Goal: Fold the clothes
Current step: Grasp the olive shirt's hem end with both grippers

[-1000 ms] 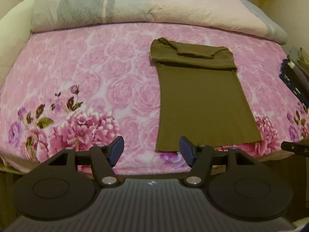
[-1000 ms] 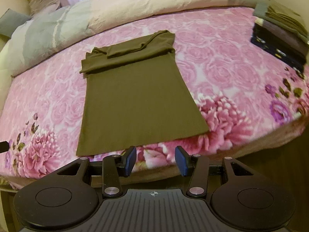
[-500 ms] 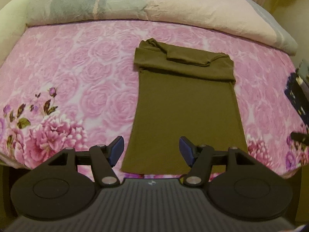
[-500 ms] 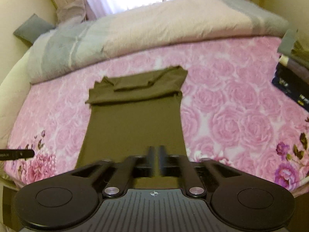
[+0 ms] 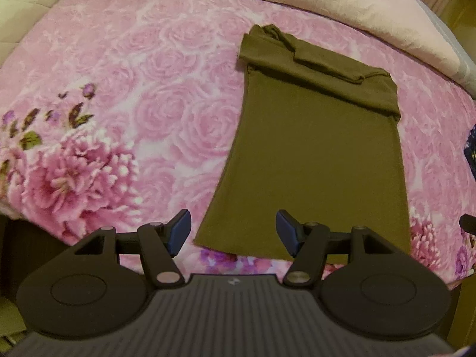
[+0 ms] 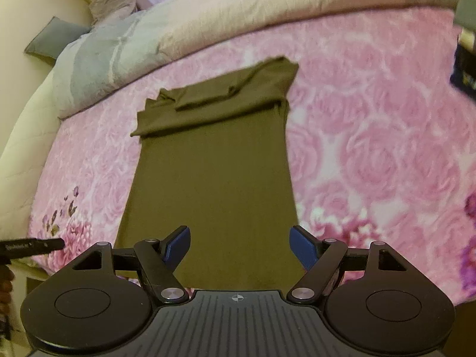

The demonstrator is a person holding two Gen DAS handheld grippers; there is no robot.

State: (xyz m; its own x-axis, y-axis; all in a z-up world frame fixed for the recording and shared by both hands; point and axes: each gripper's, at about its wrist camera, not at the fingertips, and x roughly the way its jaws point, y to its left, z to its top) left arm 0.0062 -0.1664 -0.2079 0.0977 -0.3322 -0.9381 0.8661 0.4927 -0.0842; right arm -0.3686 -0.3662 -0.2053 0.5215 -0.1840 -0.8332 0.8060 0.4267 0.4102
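Observation:
An olive-green garment [image 5: 312,148] lies flat on the pink floral bedspread [image 5: 134,104], folded into a long strip with its sleeves laid across the far end. It also shows in the right wrist view [image 6: 214,172]. My left gripper [image 5: 233,233] is open and empty, hovering over the garment's near left hem corner. My right gripper [image 6: 239,248] is open and empty, above the near hem towards its right side.
A rolled grey and beige duvet [image 6: 208,20] lies along the far side of the bed. A stack of dark folded clothes [image 6: 464,68] sits at the right edge. The bed's near edge [image 5: 44,223] is just under both grippers. The left gripper's tip [image 6: 32,245] shows at left.
The right gripper was shut half a second ago and is now open. Both grippers have moved in closer over the garment's near hem.

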